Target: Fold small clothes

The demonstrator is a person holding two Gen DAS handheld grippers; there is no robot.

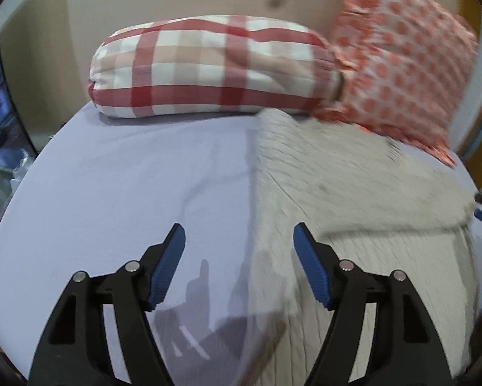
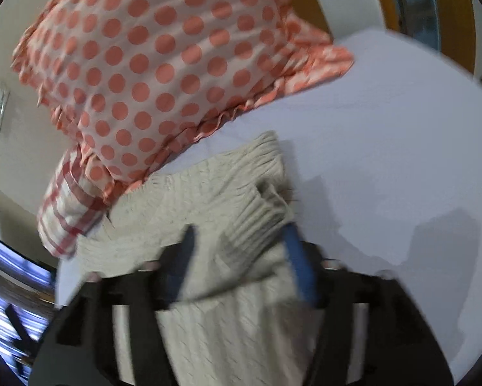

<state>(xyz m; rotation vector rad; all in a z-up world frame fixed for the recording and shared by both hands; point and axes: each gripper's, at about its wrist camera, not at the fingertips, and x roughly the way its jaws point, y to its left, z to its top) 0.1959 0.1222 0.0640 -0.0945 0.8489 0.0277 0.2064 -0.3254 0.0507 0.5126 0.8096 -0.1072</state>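
On bed sheet (image 1: 112, 177): knit sweater (image 1: 353, 193); left gripper (image 1: 239, 263), right gripper (image 2: 241, 257) both wide, empty.

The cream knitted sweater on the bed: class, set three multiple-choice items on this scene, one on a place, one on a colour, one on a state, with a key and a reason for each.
1. Where does the cream knitted sweater lie?
A. on the lilac bed sheet
B. on top of the checked bolster
C. on the floor

2. What colour are the dots on the frilled pillow?
A. blue
B. green
C. coral

3. How does the left hand-held gripper stand?
A. shut on the sweater
B. open, with nothing between its pads
C. shut on the pillow

Key:
1 A, the knit is spread on the sheet in front of the red-and-white checked bolster.
2 C, the right wrist view shows coral dots on a pale ground.
3 B, its blue pads stand apart above bare sheet at the sweater's edge.
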